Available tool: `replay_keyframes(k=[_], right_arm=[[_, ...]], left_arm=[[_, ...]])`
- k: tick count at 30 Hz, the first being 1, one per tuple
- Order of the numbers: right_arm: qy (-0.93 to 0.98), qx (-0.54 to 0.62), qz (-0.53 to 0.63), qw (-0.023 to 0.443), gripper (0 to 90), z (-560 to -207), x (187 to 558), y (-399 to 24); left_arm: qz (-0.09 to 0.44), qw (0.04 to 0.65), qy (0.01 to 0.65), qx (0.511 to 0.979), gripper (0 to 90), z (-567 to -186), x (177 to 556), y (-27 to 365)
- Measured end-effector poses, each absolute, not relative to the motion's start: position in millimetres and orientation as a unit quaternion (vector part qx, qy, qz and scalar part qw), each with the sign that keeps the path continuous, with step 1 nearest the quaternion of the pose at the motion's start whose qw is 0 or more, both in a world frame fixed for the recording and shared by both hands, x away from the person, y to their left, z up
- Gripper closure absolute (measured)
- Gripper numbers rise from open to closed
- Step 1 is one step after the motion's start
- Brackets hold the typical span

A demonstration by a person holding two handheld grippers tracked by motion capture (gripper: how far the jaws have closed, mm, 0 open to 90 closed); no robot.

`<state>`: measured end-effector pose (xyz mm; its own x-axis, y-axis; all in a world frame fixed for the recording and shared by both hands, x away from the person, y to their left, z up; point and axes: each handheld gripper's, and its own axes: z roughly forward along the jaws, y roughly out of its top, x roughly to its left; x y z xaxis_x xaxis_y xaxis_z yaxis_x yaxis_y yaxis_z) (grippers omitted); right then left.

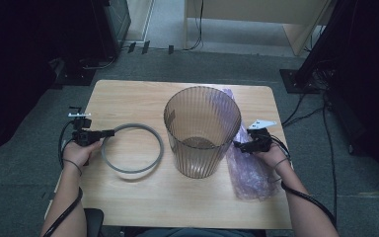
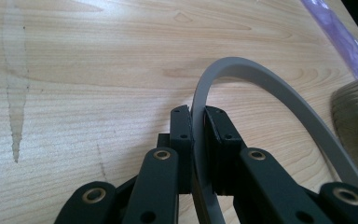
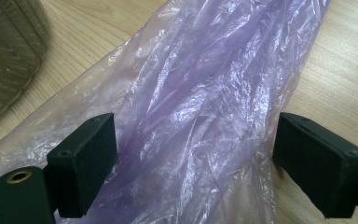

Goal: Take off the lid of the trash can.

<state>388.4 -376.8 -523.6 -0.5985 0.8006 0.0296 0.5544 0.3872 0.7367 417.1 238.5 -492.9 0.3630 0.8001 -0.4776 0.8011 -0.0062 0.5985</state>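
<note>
The left gripper (image 2: 196,122) is clamped on the grey ring (image 1: 132,148), lying flat near the desk's left edge. The right gripper (image 3: 196,154) stands wide open over the purple bag (image 3: 200,93) at the right edge. The bin (image 1: 202,131) at the centre appears still unlined; bagging and ring fitting remain.

A pale wooden bench (image 1: 128,197) with rounded corners stands on grey carpet, carrying three things. A grey ring (image 1: 132,148) lies flat on its left half, a ribbed, smoky see-through bin (image 1: 202,131) stands upright near the middle, and a crumpled purple plastic bag (image 1: 249,173) stretches along the right side, running behind and beside the bin toward the front edge.
</note>
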Motion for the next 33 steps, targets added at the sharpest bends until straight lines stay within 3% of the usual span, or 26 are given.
replay_keyframes(k=[13,22,28,30,33], right_arm=[[0.813,0.419,0.371,0.162,13.6,-523,389,-378],[0.815,0.416,0.367,0.168,14.2,-524,389,-377],[0.812,0.419,0.369,0.17,18.1,-523,389,-377],[0.809,0.422,0.372,0.17,19.9,-523,389,-378],[0.809,0.423,0.372,0.171,19.8,-523,389,-379]], left_arm=[[0.017,0.425,0.559,0.711,82.0,-497,414,243],[0.001,0.408,0.57,0.713,80.8,-506,413,245],[0.009,0.421,0.566,0.709,76.3,-504,412,248],[0.009,0.419,0.572,0.705,68.4,-505,412,249],[0.012,0.417,0.575,0.704,64.1,-505,412,249]])
